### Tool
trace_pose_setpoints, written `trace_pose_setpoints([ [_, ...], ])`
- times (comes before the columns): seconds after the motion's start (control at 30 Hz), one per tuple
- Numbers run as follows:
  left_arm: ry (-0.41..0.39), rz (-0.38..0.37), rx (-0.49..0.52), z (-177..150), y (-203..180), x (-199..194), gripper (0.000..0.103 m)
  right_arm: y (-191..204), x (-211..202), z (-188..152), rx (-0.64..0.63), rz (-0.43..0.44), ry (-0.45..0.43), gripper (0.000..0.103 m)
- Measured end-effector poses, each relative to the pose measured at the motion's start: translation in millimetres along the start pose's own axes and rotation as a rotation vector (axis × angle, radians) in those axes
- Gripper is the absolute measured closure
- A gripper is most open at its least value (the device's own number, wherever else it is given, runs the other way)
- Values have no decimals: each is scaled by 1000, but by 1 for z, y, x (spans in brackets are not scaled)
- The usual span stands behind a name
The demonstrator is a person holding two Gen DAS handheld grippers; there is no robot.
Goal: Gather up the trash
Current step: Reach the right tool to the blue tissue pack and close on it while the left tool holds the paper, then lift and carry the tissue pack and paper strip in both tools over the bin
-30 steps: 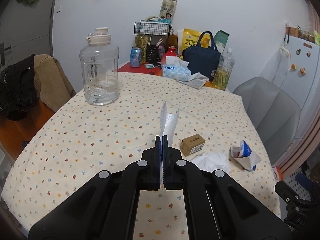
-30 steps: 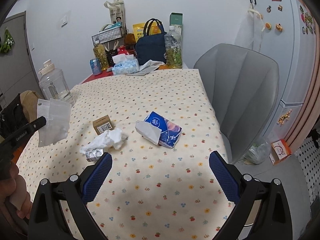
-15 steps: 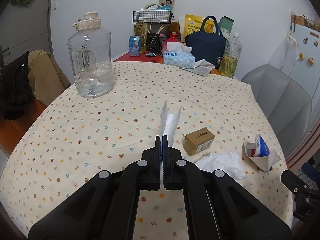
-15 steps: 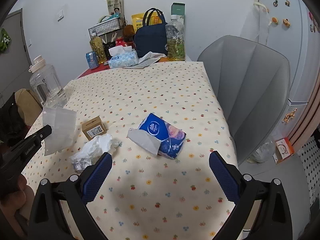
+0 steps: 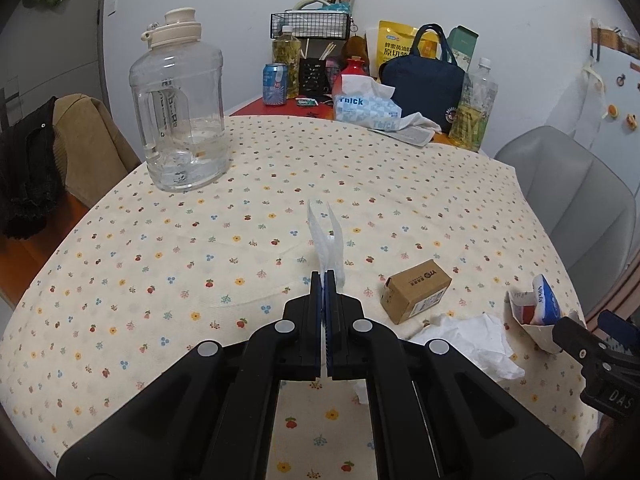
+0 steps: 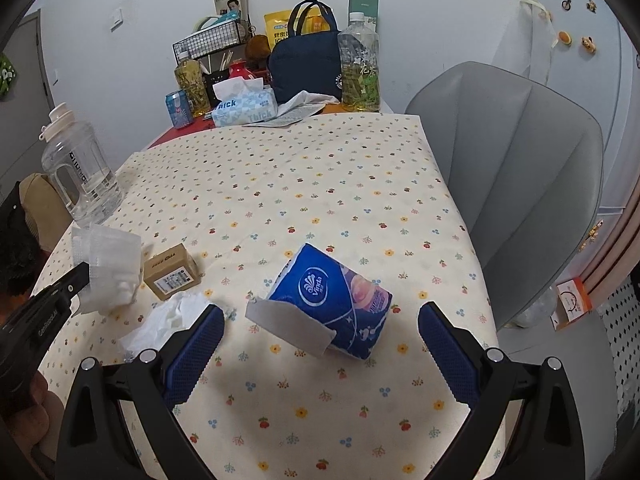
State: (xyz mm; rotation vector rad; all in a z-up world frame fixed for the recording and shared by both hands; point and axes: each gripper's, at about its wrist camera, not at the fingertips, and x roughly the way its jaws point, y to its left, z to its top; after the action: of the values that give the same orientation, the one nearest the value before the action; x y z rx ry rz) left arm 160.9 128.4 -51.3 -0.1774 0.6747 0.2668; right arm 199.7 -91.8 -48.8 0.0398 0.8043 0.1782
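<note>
My left gripper (image 5: 325,276) is shut on the edge of a clear plastic bag (image 5: 327,240), which stands up from the fingers; the same bag (image 6: 110,268) hangs at the left of the right wrist view. My right gripper (image 6: 320,330) is open, its blue pads either side of a blue tissue pack wrapper (image 6: 332,306) lying on the flowered tablecloth (image 6: 300,184), not touching it. A small brown cardboard box (image 5: 416,290) and a crumpled white tissue (image 5: 472,340) lie to the right of the left gripper. The tissue (image 6: 166,322) partly hides behind the right gripper's left finger.
A large clear water jug (image 5: 182,116) stands at the table's far left. The back edge holds a tissue box (image 5: 366,106), a dark blue bag (image 5: 426,82), bottles (image 5: 474,106), a can (image 5: 275,84) and a wire basket (image 5: 312,26). A grey chair (image 6: 520,184) stands on the right.
Both grippers have moved forward and down toward the table. The blue wrapper now lies between the right gripper's fingers. The left gripper still holds the bag.
</note>
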Motion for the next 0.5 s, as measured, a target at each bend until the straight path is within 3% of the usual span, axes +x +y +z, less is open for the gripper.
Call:
trace_pose_setpoints([
  [0.07, 1, 1, 2, 0, 0, 1, 101, 2, 2, 1, -1, 4, 1, 12],
  [0.13, 1, 1, 1, 0, 0, 1, 101, 4, 6, 1, 0, 33, 21, 36],
  [0.17, 1, 1, 2, 0, 0, 1, 101, 5, 8, 1, -1, 50, 41, 56],
  [0.2, 1, 0, 2, 0, 0, 0, 101, 6, 9, 0, -3, 67, 57, 62],
  [0.5, -22, -16, -3, -2, 0, -16, 101, 11, -19, -5, -18, 101, 22, 69],
])
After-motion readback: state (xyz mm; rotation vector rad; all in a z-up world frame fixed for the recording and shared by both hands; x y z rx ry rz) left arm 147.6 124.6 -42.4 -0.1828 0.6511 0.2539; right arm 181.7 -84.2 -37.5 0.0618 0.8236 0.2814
